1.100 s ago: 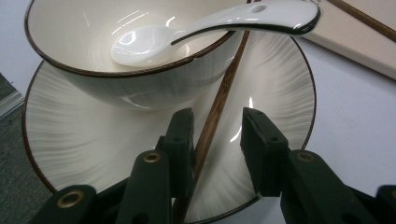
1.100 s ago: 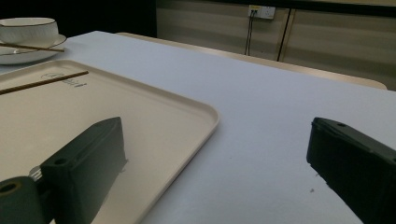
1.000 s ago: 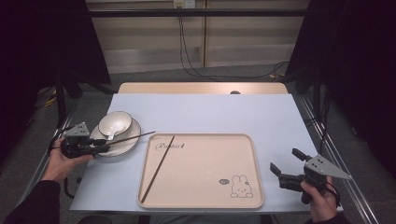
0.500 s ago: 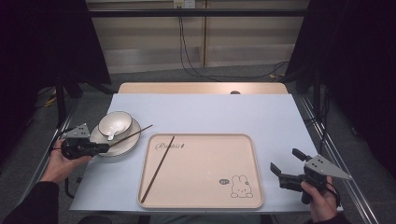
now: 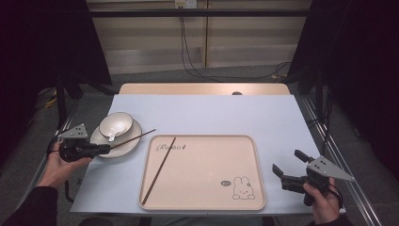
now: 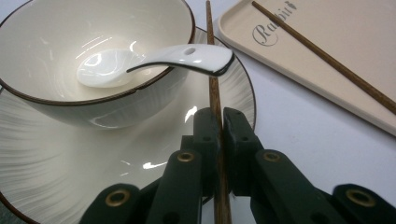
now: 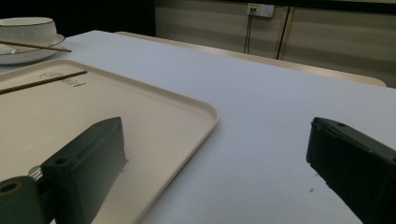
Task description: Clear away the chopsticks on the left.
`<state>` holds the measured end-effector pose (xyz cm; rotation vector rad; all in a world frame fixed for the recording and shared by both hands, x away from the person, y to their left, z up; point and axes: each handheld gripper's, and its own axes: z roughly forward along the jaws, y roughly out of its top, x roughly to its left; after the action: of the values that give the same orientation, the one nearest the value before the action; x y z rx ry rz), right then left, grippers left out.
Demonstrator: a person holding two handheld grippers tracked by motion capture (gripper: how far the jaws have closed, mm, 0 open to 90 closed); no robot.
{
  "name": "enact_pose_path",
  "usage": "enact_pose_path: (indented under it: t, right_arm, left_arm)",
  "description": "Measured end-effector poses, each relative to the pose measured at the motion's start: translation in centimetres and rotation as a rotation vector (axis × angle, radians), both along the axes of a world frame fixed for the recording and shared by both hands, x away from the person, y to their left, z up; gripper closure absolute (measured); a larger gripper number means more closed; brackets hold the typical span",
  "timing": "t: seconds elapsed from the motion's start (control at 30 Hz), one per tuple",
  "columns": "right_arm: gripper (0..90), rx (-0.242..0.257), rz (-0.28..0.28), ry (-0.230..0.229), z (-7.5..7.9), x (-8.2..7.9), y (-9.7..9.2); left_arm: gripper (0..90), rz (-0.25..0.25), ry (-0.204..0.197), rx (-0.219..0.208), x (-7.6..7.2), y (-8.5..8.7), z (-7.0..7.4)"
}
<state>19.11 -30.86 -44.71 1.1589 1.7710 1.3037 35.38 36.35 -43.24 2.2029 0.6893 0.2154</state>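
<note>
Left gripper view first: the left gripper (image 6: 219, 122) has its black fingers (image 6: 205, 130) pinched tight on a thin brown wooden chopstick (image 6: 214, 88), which lies across the rim of the white ribbed plate (image 6: 60, 158) beside the white brown-rimmed bowl (image 6: 88, 56), right under the handle of the white ceramic spoon (image 6: 154, 58). That plate sits near the left edge of the worktop (image 5: 211, 113). Best play here, I'd say: lift straight up before swinging right, so the stick clears the spoon handle without flicking it, and keep it level, since the grip is at one end. Its twin, a second brown chopstick (image 5: 160, 169), already lies slanted in the left half of the beige rabbit-print tray (image 5: 254, 188); laying this one alongside looks like the aim.

Over at the front right corner the right gripper (image 5: 289, 167) hovers with fingers spread wide and empty.

Against the earlier high view, the left fingers have just been closing, with the chopstick between them; tray, bowl and right gripper sit as they were.
</note>
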Motion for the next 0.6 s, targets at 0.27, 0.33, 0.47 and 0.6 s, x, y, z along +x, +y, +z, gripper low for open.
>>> enact_pose_path:
  t: [0.27, 0.33, 0.47, 0.6]
  right_arm:
    - [4.3, 0.002, 0.000, 0.001, 0.0, 0.0, 0.0]
    - [4.3, 0.001, -0.002, 0.000, 0.0, 0.0, 0.0]
    - [4.3, 0.002, -0.002, 0.000, 0.0, 0.0, 0.0]
    - [4.3, 0.004, -0.003, 0.003, 0.0, 0.0, 0.0]
  left_arm:
    - [84.8, 0.010, 0.034, -0.049, -0.7, -0.7, 0.6]
    - [84.7, 0.018, 0.040, -0.069, -0.9, -1.0, 0.7]
    - [84.7, 0.025, 0.058, -0.104, -1.5, -1.6, 0.9]
    - [84.7, 0.036, 0.072, -0.123, -2.1, -2.5, 1.0]
